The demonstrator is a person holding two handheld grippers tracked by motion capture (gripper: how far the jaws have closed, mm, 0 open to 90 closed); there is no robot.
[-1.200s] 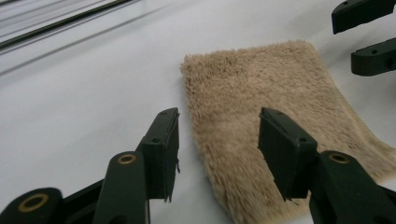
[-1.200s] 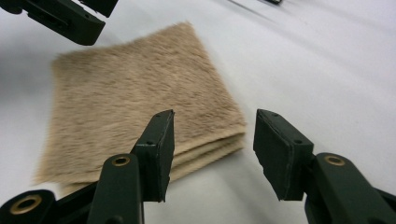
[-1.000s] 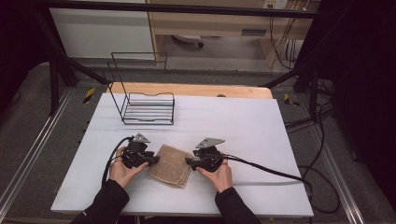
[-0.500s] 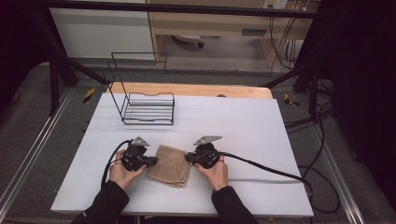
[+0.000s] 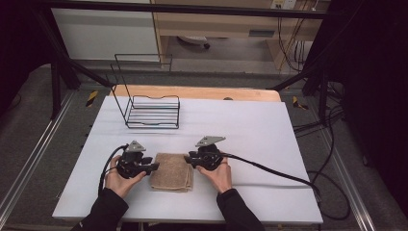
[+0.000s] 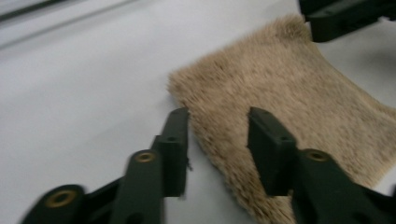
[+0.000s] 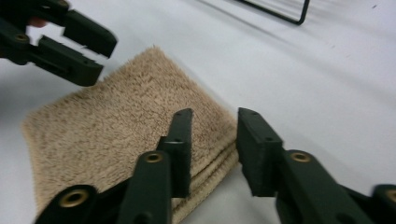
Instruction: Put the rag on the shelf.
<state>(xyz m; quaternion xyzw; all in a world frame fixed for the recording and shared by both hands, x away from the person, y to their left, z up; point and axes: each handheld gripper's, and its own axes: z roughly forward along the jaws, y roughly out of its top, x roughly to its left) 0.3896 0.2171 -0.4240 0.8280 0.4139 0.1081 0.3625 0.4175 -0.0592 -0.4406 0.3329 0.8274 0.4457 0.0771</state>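
In the high view, the folded tan towel [image 5: 172,172] lies flat on the white table [image 5: 269,130] between the left gripper [image 5: 153,168] and the right gripper [image 5: 189,160] — each sits at one side edge of it, with a wire rack [image 5: 153,111] well beyond them.

In the left gripper view, its jaws stand apart, straddling the towel's [image 6: 299,102] near edge.

In the right gripper view, its jaws are apart too — one over the towel's [image 7: 116,135] layered edge, one over bare table.

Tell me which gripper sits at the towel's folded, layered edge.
The right gripper: its jaws straddle the towel's stacked fold layers. The left gripper straddles a plain fuzzy edge.
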